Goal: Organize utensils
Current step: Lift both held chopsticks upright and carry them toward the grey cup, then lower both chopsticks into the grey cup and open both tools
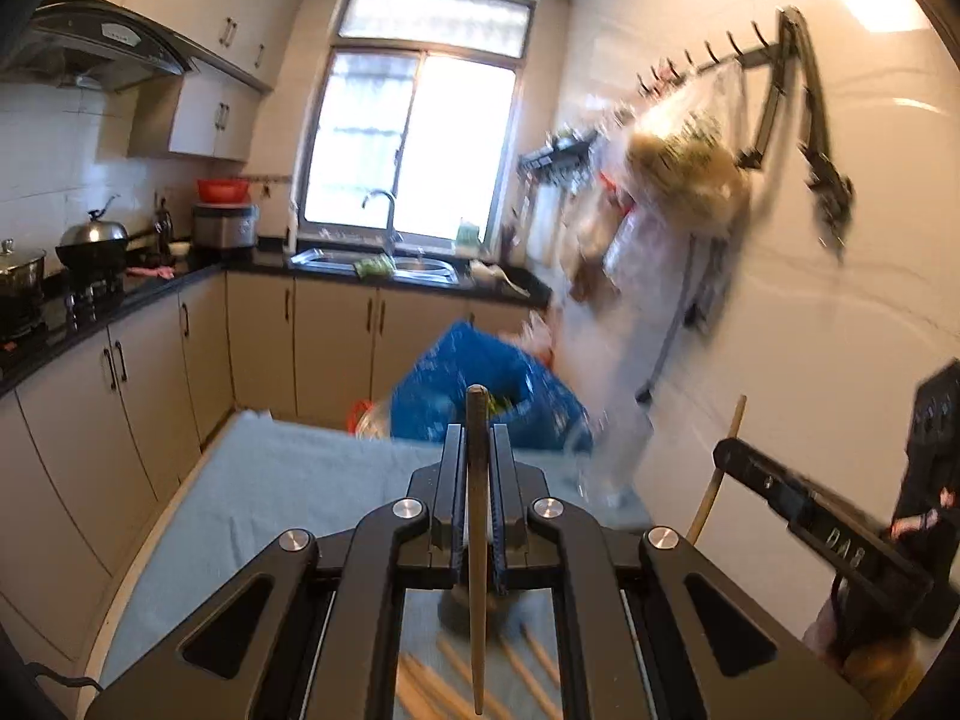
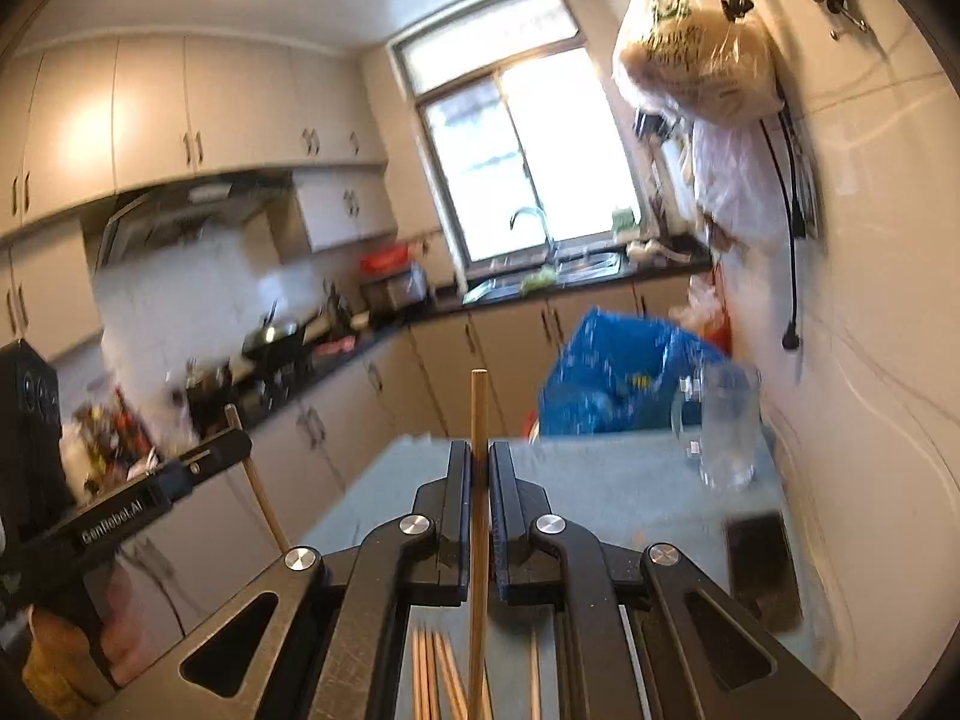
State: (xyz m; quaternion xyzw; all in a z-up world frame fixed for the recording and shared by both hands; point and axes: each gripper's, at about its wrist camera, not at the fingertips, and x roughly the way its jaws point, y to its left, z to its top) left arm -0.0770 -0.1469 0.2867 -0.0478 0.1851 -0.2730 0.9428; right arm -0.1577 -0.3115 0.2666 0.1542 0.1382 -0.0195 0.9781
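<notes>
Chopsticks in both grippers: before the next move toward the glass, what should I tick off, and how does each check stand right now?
1. Left gripper shut on a dark chopstick: ok.
2. Right gripper shut on a light chopstick: ok.
3. Each stick upright and standing above its fingertips: ok.
4. Glass upright on the grey cloth by the wall: ok; whether it is empty, cannot tell through the blur.
5. Loose chopsticks lie on the cloth under the grippers, so sorting is unfinished: not ok.
6. Dark phone-like slab on the cloth near the glass, possibly in the way: cannot tell.

Bright window (image 1: 414, 138) glare, blurred fisheye edges
</notes>
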